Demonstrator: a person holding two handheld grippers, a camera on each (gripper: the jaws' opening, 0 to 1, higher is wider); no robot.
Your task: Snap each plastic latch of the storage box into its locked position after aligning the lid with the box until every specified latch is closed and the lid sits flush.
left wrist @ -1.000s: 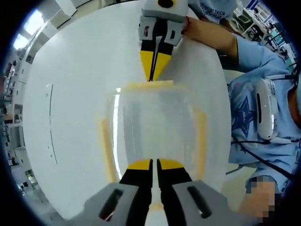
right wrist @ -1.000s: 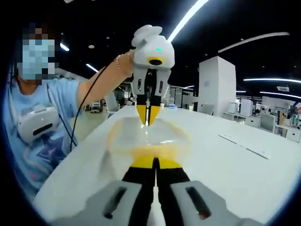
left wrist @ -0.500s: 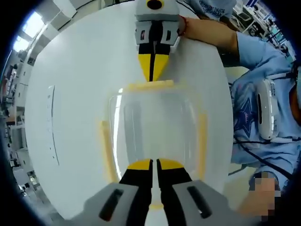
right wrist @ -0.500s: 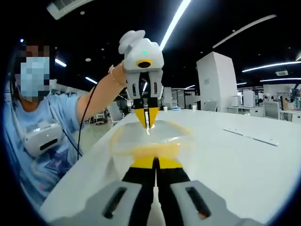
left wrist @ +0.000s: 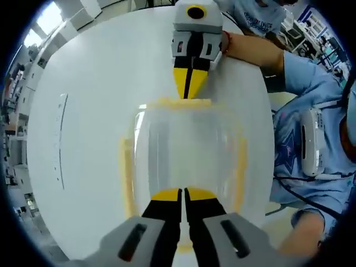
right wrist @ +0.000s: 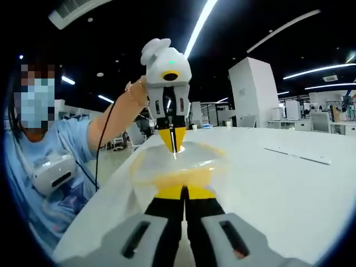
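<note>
Two grippers: each one is meeting an opposite short end of a clear storage box with yellow latches.

Left gripper view, left gripper (left wrist: 183, 194): its yellow-tipped fingers are sitting almost together, a thin dark slit between them, tips resting over the near end of the storage box (left wrist: 183, 150); whether they are pinching anything I cannot tell.
Left gripper view, box: it is lying straight ahead of the fingertips on the white table (left wrist: 89, 111), the transparent lid (left wrist: 186, 142) on top.
Left gripper view, latches: one yellow side latch (left wrist: 127, 172) is running to the left of the fingers, another (left wrist: 241, 167) to the right, and the far latch (left wrist: 183, 103) is lying across the end beyond them.
Left gripper view, right gripper (left wrist: 189, 95): it is coming in from the far side, fingers pressed together, tips touching the far latch.
Left gripper view, person: a blue sleeve (left wrist: 303, 72) is showing to the right.

Right gripper view, right gripper (right wrist: 182, 192): its fingers are closed to a narrow slit, tips at the near yellow latch (right wrist: 178, 179); no grasp is visible.
Right gripper view, box (right wrist: 181, 161): it is sitting just beyond the fingertips on the table (right wrist: 278, 183).
Right gripper view, left gripper (right wrist: 174, 149): it is pointing down at the far end, fingers shut, tips touching the box edge.
</note>
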